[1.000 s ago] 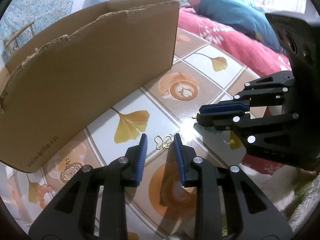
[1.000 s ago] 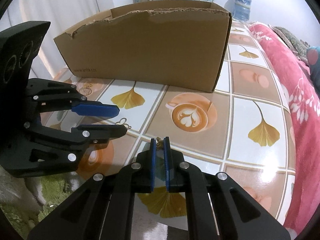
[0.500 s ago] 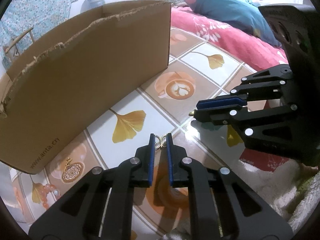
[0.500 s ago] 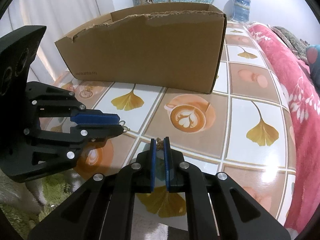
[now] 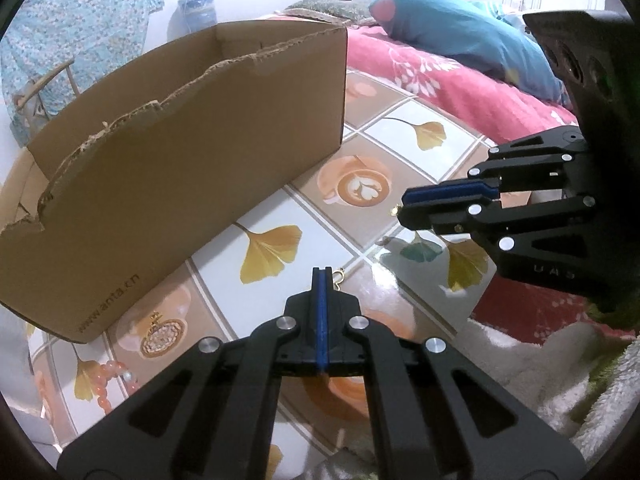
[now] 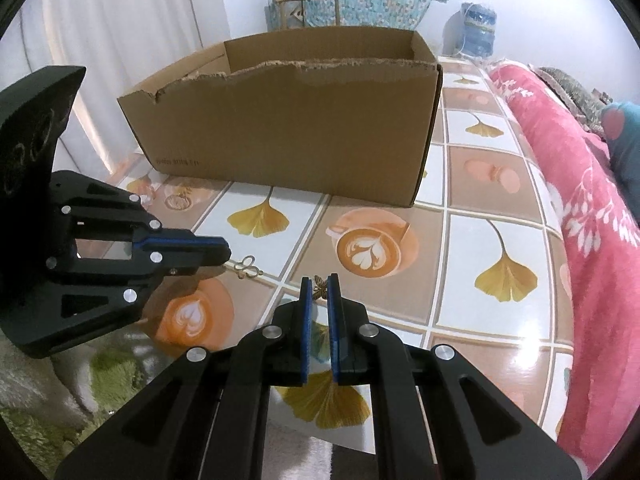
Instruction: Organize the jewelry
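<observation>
Earring (image 5: 338, 277) mostly hidden between left gripper (image 5: 321, 276) fingers (image 5: 317, 300).

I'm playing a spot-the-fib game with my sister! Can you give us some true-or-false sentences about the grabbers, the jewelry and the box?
1. The left gripper is pinched shut on a gold butterfly charm. True.
2. The right gripper is empty. False: a small bronze butterfly sits between its pads.
3. The cardboard box stands open at the top. True.
4. The pink bead bracelet is inside the box. False: it lies on the tabletop.
</observation>
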A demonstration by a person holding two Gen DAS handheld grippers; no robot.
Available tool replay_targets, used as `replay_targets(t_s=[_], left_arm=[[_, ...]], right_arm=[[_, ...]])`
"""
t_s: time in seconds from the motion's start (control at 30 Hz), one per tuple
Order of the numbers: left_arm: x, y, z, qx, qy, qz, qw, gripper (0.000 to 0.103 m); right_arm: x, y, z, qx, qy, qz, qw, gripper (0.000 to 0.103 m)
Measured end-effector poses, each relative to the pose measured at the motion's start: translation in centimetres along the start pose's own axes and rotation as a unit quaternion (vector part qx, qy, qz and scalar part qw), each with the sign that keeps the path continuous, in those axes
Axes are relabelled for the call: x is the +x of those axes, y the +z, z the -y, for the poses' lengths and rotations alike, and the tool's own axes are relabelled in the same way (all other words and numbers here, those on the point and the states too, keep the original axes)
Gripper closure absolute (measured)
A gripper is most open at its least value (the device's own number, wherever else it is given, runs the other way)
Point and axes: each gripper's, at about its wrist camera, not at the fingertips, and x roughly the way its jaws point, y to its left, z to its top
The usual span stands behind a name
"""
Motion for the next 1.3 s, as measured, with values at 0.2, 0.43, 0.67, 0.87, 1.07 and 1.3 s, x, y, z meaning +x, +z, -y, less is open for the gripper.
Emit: replay_targets(t_s=[0.2,0.43,0.67,0.87,1.07,1.3], left_arm=[[0.9,0.3,0.1,-0.004,0.002,-0.008,1.0,0.071],[2.3,0.6,-0.1,-0.015,-0.01,-0.021,0.9996,0.071],[2.5,0.8,-0.2,-0.013,0.001,-0.025,0.9996,0.086],[2.6,0.9,0.2,-0.004,0.005,-0.028,0.9996,0.088],[2.5,0.7,0.3,-0.003,0.006,-0.022,0.9997,0.088],[1.5,0.7,0.1,-0.002,0.007,-0.011,0.9999,0.103]], right_arm=[[-0.2,-0.1,0.1,0.0,-0.005,0.004,1.0,0.095],[-0.2,-0.1,0.3,0.006,-0.004,0.009,1.0,0.095],[0.0,-0.1,0.9,0.014,0.0,0.011,1.0,0.095],[0.2,-0.2,1.3,0.018,0.001,0.012,1.0,0.095],[0.0,0.0,1.6,0.019,0.001,0.017,1.0,0.095],[-0.6,0.2,1.5,0.014,-0.003,0.024,1.0,0.095]])
